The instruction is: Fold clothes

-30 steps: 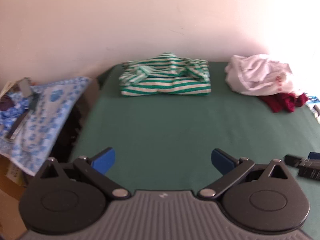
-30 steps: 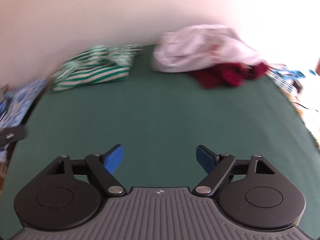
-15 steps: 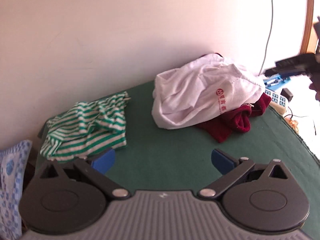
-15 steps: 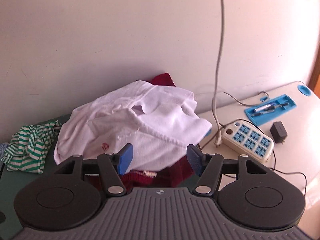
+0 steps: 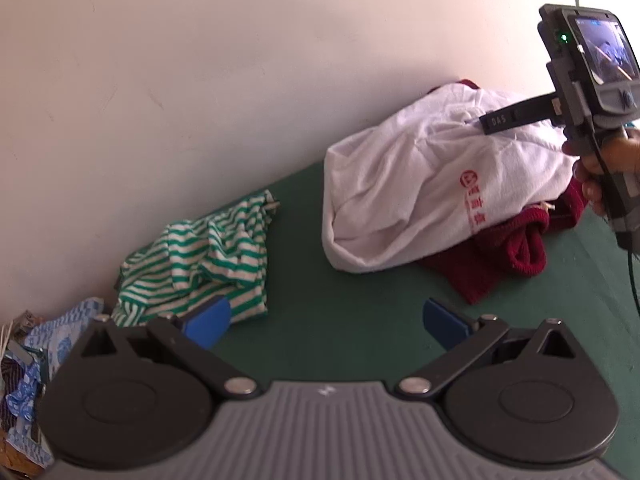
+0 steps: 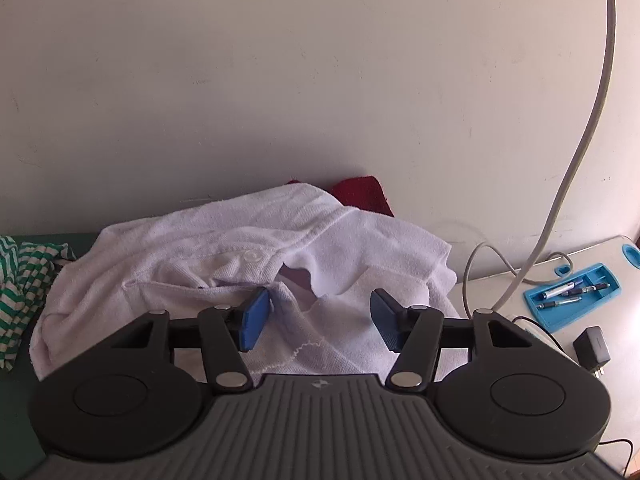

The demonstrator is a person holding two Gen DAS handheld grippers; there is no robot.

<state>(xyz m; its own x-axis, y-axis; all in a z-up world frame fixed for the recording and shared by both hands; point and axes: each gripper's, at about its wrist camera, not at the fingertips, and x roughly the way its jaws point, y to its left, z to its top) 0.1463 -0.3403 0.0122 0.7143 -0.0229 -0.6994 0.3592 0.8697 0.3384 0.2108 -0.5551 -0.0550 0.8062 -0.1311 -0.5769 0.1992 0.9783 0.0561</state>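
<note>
A crumpled white polo shirt (image 5: pixel 432 184) with a red logo lies heaped on a dark red knit garment (image 5: pixel 504 252) at the back of the green table (image 5: pixel 340 320). A folded green-and-white striped shirt (image 5: pixel 200 260) sits left of it by the wall. My left gripper (image 5: pixel 326 320) stands open low over bare green cloth, short of both piles. My right gripper (image 6: pixel 316 316) is open right over the white polo shirt (image 6: pixel 248 264), its blue pads either side of the collar opening. From the left wrist, the right gripper's finger (image 5: pixel 516 116) reaches onto the shirt's top.
A blue patterned cloth (image 5: pixel 44 344) with clutter lies left of the table. On a white desk to the right sit a blue pen tray (image 6: pixel 572 292), a black charger (image 6: pixel 592 348) and a grey cable (image 6: pixel 568 168) down the wall. A hand (image 5: pixel 612 168) holds the right gripper's handle.
Both grippers moved forward and right toward the white shirt. The right gripper came down close onto its collar and stayed open. The left one now sees the right gripper over the pile.
</note>
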